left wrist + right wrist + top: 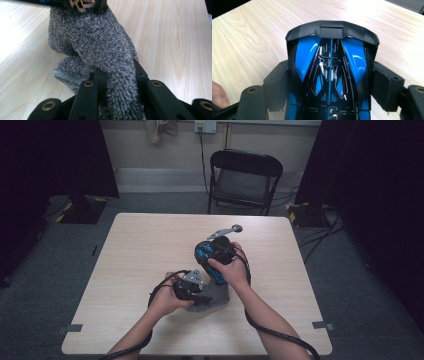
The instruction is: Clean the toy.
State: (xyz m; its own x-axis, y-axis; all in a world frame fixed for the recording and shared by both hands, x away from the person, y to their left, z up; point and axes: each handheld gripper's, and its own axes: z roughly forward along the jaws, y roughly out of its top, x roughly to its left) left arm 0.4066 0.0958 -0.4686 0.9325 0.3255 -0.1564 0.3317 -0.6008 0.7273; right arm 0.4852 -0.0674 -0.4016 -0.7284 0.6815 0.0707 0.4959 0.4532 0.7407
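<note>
My left gripper (117, 100) clamps the fuzzy grey knitted sock (100, 50) at centre frame; my right gripper (329, 82) clamps a glossy blue-and-black toy car (329, 75)

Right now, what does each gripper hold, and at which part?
The left gripper pinches a fold of the grey fuzzy cloth. The right gripper clamps the blue and black toy car by its two sides.
</note>
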